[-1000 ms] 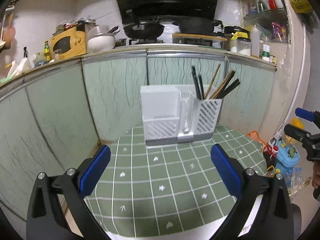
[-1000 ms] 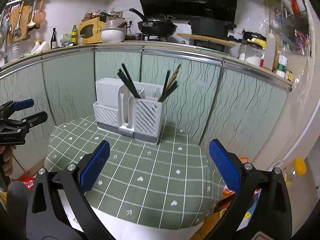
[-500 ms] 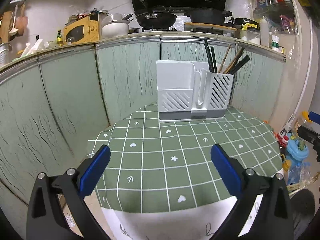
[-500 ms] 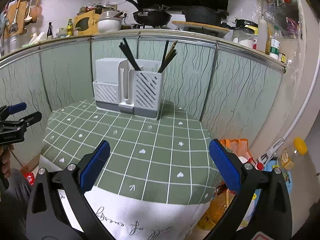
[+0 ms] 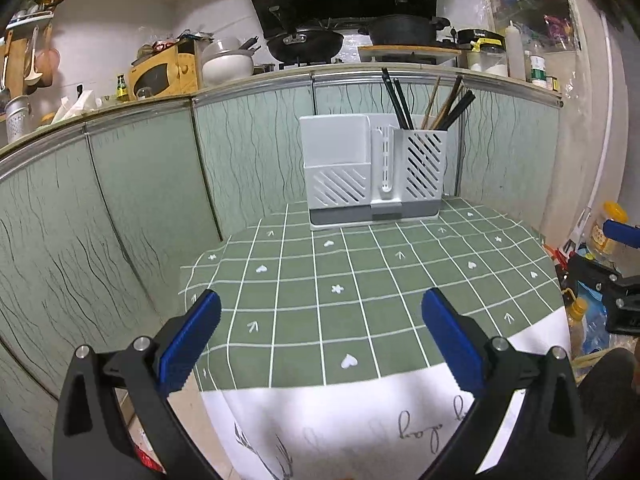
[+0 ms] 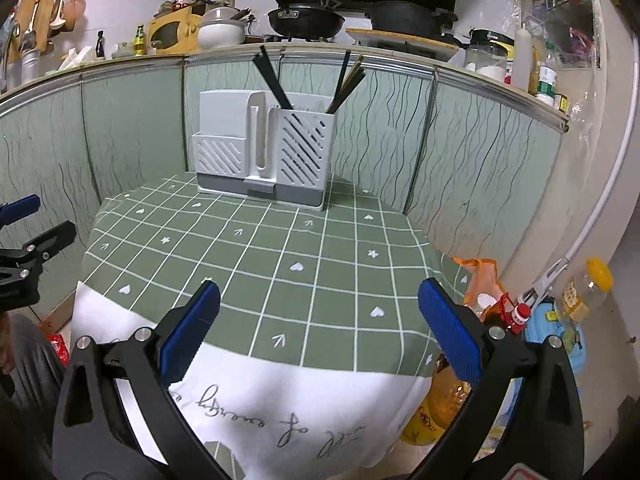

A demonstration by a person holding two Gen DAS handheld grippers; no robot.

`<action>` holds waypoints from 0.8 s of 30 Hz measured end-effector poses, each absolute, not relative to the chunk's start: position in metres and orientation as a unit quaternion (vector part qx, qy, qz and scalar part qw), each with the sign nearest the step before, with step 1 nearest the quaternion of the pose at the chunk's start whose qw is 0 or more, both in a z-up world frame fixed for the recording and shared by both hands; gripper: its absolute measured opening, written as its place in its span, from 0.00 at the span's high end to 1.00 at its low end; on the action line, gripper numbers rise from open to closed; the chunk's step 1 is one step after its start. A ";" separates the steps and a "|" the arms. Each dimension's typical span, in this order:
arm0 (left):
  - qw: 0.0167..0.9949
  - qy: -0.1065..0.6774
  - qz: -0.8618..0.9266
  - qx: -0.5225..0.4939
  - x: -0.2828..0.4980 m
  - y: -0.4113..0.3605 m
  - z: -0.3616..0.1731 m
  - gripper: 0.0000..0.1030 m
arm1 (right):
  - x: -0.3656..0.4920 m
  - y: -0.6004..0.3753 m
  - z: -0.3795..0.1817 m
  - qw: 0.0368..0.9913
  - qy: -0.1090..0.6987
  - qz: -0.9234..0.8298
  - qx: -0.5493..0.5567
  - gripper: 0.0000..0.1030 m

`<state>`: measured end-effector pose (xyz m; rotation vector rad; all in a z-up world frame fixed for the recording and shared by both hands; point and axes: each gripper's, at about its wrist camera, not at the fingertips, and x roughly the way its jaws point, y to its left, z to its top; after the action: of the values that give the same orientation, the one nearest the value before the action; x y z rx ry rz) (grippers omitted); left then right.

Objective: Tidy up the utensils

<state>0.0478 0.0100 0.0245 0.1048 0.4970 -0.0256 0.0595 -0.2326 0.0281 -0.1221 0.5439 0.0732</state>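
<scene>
A white slotted utensil holder [image 5: 374,178] [image 6: 264,148] stands at the far edge of a table under a green checked cloth [image 5: 360,292] [image 6: 260,252]. Several dark and wooden chopsticks [image 5: 428,102] [image 6: 308,76] stick up from its right compartment; the left compartment looks empty. My left gripper [image 5: 320,332] hangs open over the table's near edge, nothing between its blue pads. My right gripper [image 6: 316,326] is open too, also at the near edge, and shows at the right rim of the left wrist view [image 5: 612,272].
Green panelled walls [image 5: 140,200] close in behind and left of the table. A counter above carries a wok [image 5: 306,42], a pot [image 5: 402,30], a yellow oven [image 5: 164,74] and jars. Bottles and bags [image 6: 496,312] crowd the floor at the table's right.
Both grippers have drawn back from the holder toward the table's near edge, so the holder looks smaller and the cloth's white hem is in view. Both stayed open.
</scene>
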 end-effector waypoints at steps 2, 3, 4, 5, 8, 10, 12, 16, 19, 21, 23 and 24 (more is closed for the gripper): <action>0.967 0.249 -0.015 0.051 0.045 0.008 0.022 0.05 | 0.056 -0.232 0.026 0.961 0.269 0.038 -0.056 0.08; 0.967 0.251 -0.014 0.053 0.044 0.007 0.020 0.05 | 0.054 -0.231 0.024 0.961 0.269 0.039 -0.056 0.08; 0.966 0.252 -0.014 0.054 0.042 0.006 0.019 0.05 | 0.052 -0.230 0.023 0.961 0.270 0.039 -0.056 0.08; 0.966 0.254 -0.018 0.054 0.040 0.005 0.017 0.05 | 0.049 -0.230 0.022 0.961 0.269 0.039 -0.054 0.08; 0.964 0.259 -0.023 0.052 0.036 0.003 0.012 0.05 | 0.043 -0.229 0.019 0.962 0.266 0.038 -0.054 0.08; 0.964 0.258 -0.033 0.046 0.030 0.002 0.006 0.05 | 0.039 -0.228 0.015 0.962 0.263 0.035 -0.056 0.08; 0.965 0.256 -0.035 0.047 0.026 0.001 0.000 0.05 | 0.037 -0.227 0.011 0.962 0.265 0.033 -0.059 0.08; 0.960 0.271 -0.036 0.056 0.022 -0.002 -0.009 0.04 | 0.033 -0.226 0.005 0.961 0.268 0.035 -0.055 0.08; 0.961 0.269 -0.032 0.048 0.019 0.000 -0.010 0.04 | 0.030 -0.226 0.004 0.962 0.266 0.038 -0.053 0.08; 0.961 0.270 -0.028 0.044 0.020 0.002 -0.010 0.04 | 0.028 -0.225 0.004 0.962 0.264 0.036 -0.055 0.08; 0.962 0.269 -0.027 0.039 0.019 0.004 -0.009 0.05 | 0.028 -0.225 0.003 0.962 0.265 0.039 -0.052 0.08; 0.962 0.270 -0.026 0.037 0.020 0.004 -0.009 0.05 | 0.028 -0.225 0.003 0.962 0.265 0.038 -0.051 0.08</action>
<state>0.0196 0.0045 -0.0085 0.0755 0.5477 -0.0532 0.0277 -0.2251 0.0026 -0.1036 0.5374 0.0775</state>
